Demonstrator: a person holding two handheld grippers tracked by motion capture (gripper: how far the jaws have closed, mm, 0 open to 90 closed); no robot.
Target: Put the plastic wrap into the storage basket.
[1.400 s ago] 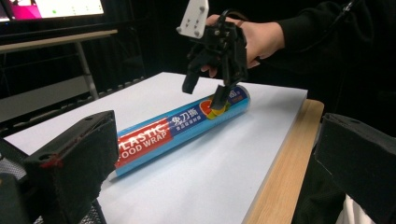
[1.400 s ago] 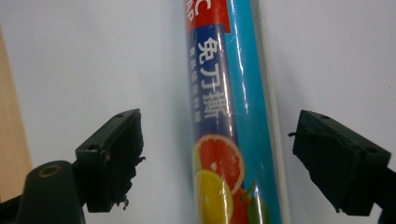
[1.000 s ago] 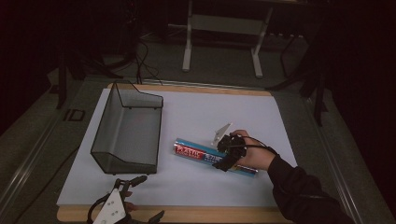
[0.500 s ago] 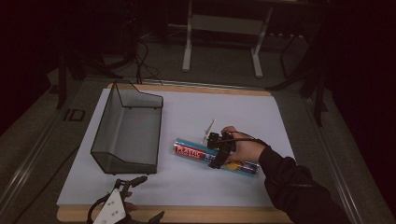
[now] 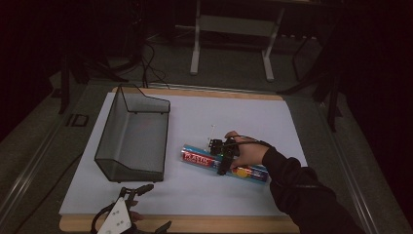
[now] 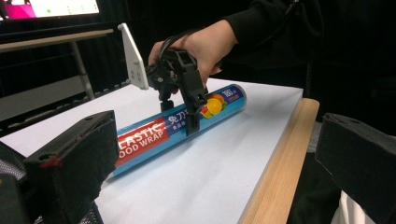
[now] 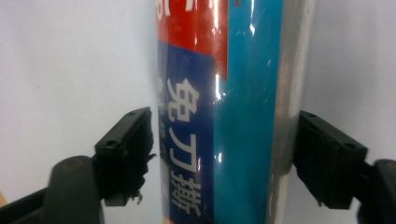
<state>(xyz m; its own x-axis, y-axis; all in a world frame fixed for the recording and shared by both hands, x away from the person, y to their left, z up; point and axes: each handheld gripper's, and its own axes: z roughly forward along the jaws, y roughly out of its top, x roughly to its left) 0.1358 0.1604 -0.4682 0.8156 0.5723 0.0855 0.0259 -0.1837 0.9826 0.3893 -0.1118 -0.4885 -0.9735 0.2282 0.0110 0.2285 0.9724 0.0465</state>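
On the white sheet (image 5: 272,122) that covers the bench (image 5: 195,225), near the right side, lies the plastic wrap tube (image 5: 199,158), on its side and pointing left to right. The right gripper (image 5: 223,158) is down over the tube approx. at its middle. Its fingers (image 7: 126,149) stand apart, one on each side of the tube w/ the tube between them. In the right gripper view a thin gap is visible at the left finger; at the right finger I cannot tell if the pad touches the foil or not. So the fingers are placed around the tube but not yet clamped on it, as far as I can judge.

The left gripper (image 5: 127,204) rests at the near edge of the bench, at the left, well apart from the tube. Its fingers (image 6: 70,158) are wide apart and hold nothing.

A wire mesh basket (image 5: 134,139) stands to the left of the tube, near it but not touching, and it looks empty.

About progress: I judge the work is at an early stage. The approach to the tube looks done, the grasp is in hand but not complete. What is left: close on the tube, lift it, and prob. carry it to the basket, which is only my guess from the layout. The tube lies flat on the sheet, not lifted.
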